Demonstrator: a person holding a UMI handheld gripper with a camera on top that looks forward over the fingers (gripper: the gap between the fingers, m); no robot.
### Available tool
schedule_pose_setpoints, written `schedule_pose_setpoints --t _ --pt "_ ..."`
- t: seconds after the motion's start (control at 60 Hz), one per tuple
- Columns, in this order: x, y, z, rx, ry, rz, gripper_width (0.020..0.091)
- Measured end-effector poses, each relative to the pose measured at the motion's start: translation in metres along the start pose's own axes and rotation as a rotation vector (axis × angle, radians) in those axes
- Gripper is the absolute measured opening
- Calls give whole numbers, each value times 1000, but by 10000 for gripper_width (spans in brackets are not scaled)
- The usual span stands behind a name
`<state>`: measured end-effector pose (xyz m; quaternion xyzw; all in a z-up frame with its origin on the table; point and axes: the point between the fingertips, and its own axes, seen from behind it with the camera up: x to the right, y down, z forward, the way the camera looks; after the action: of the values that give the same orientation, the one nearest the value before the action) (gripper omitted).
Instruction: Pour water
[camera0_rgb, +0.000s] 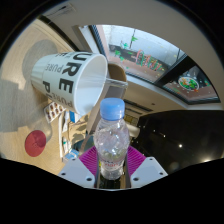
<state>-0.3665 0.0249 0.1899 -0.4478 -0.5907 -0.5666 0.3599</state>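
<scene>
On the left, a red round object (36, 142) sits beside a cluttered stand, too small to identify. Just to its right, and above the gripper, a white mug (72, 80) with dark lettering is tipped on its side, its open mouth facing down toward the bottle; what holds it is not visible. Its glazed, smooth cylindrical wall suggests ceramic. The tilt appears intended to bring mug and bottle mouth close together for the pour, though no water stream is visible. At centre, a clear plastic water bottle (110, 140) stands upright between the fingers, ribbed along its body and capped in pale blue. The gripper (111, 166) has closed around the bottle's lower body, with the magenta pads (90, 158) pressed against both sides; the upright hold keeps the contents in. To the right, a window (150, 50) shows daylight above a dark countertop (180, 135).
</scene>
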Motion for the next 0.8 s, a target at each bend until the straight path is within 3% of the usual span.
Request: schedule_pose_setpoints --t 0.267,0.567,0.8 --pt "4 6 -1 28 -21 89 349" --pt "49 35 -31 54 -222 988 351" --pt "3 35 -33 102 -437 1497 350"
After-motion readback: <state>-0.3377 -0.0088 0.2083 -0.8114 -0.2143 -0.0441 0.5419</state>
